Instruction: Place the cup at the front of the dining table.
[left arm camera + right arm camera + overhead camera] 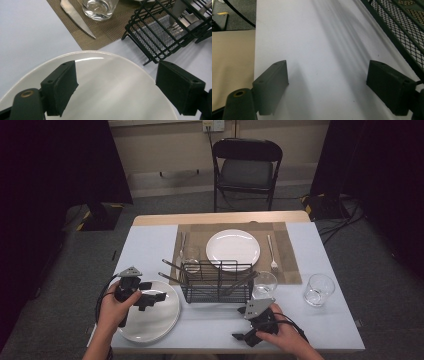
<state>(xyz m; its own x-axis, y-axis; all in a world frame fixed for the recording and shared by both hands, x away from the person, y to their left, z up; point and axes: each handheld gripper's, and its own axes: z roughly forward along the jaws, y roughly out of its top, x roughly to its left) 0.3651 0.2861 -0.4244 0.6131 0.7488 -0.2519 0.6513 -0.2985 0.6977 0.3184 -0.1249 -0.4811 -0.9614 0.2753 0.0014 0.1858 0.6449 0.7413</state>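
the left gripper hovers with jaws spread wide over the white plate at the table's near left, so it should slide low onto the rim before closing, while the right gripper, equally agape, rests empty near the wire rack.

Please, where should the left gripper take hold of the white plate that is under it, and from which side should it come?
Probably at the rim. The white plate lies flat on the table, too wide for open jaws to span, so only its thin raised edge offers a grip. The left gripper hovers open above it. I would come in low from the plate's left edge, away from the black wire rack, one jaw under the rim, one on top.
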